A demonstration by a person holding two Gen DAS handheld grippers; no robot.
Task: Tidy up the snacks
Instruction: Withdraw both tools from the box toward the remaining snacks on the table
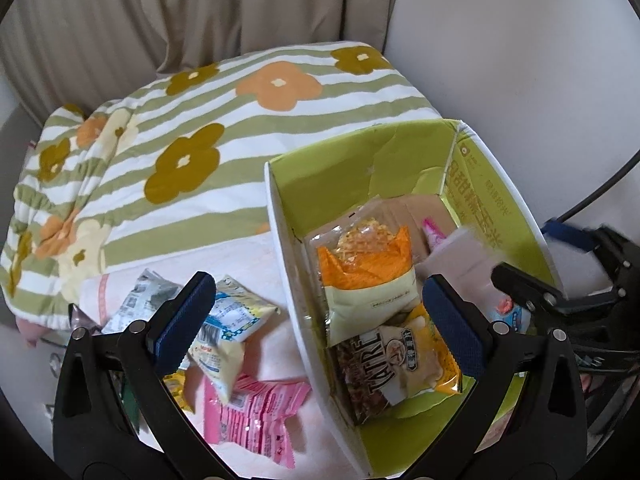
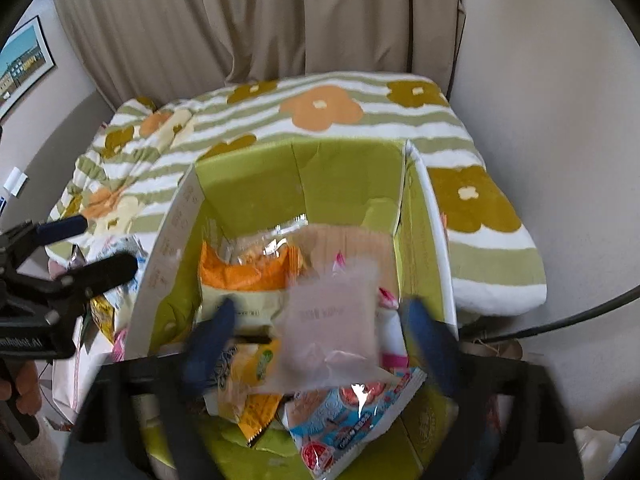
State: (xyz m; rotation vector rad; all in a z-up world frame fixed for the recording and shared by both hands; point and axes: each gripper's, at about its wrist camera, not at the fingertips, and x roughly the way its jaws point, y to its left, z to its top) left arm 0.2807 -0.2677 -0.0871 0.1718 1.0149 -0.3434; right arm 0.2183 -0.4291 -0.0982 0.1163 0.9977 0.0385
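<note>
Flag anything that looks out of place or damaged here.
Several snack packets lie loose in a jumbled heap on the bed beside the green box, not in it. The box's far wall is creased. A pale packet shows blurred between the right gripper's open jaws.

A lime-green lining is shown inside the white-walled box. Green and white stripes with orange and olive flowers are borne by the quilt. Beige is seen on the curtain.
</note>
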